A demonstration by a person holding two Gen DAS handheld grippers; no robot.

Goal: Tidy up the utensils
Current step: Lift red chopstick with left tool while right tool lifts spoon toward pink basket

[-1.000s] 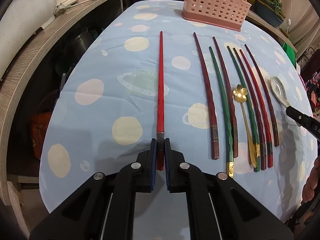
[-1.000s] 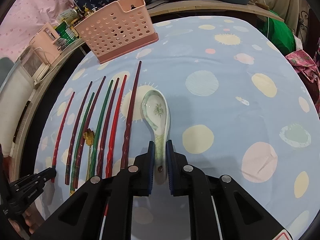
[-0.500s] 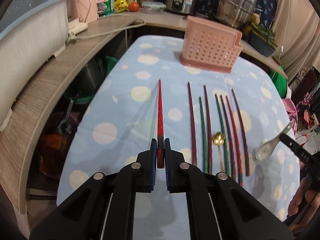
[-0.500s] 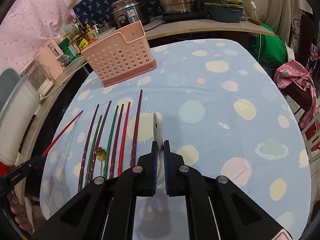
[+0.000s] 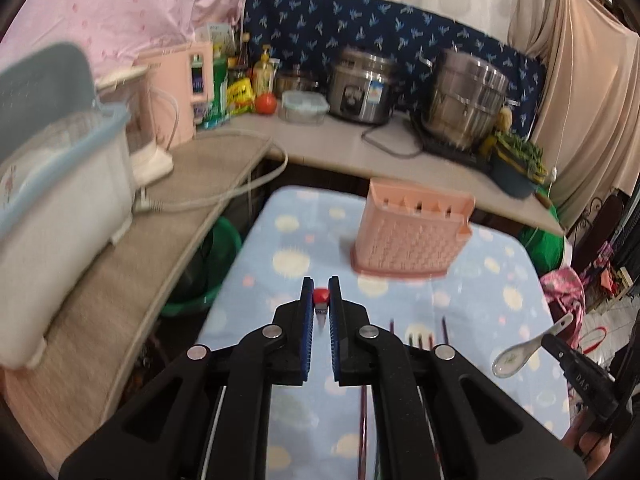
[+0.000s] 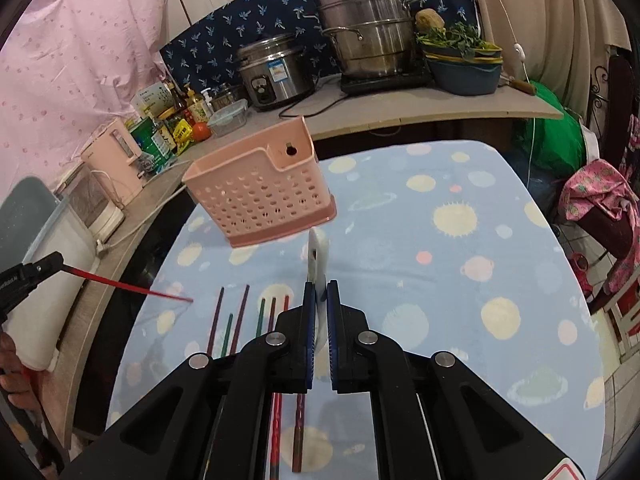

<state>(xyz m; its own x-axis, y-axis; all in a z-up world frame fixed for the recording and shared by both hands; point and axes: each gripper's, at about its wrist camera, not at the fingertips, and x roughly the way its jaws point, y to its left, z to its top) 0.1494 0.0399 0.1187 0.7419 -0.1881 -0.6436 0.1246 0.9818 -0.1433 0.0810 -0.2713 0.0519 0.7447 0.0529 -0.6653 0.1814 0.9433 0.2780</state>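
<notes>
Your left hand-held gripper [image 5: 321, 300] pinches a red chopstick [image 6: 132, 286]; your right hand-held gripper [image 6: 318, 298] clamps a ceramic spoon [image 6: 318, 252], both raised, likely bound for the pink basket [image 6: 260, 196].

pink basket [image 6: 260, 196] ahead on tablecloth [image 6: 440, 264], bare cloth right, chopsticks [image 6: 240, 320] left

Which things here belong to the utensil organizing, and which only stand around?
Job: red chopstick in left gripper; ceramic spoon in right gripper; chopsticks on table; pink basket.
Bystanders: rice cooker, steamer pot, tomato.
</notes>
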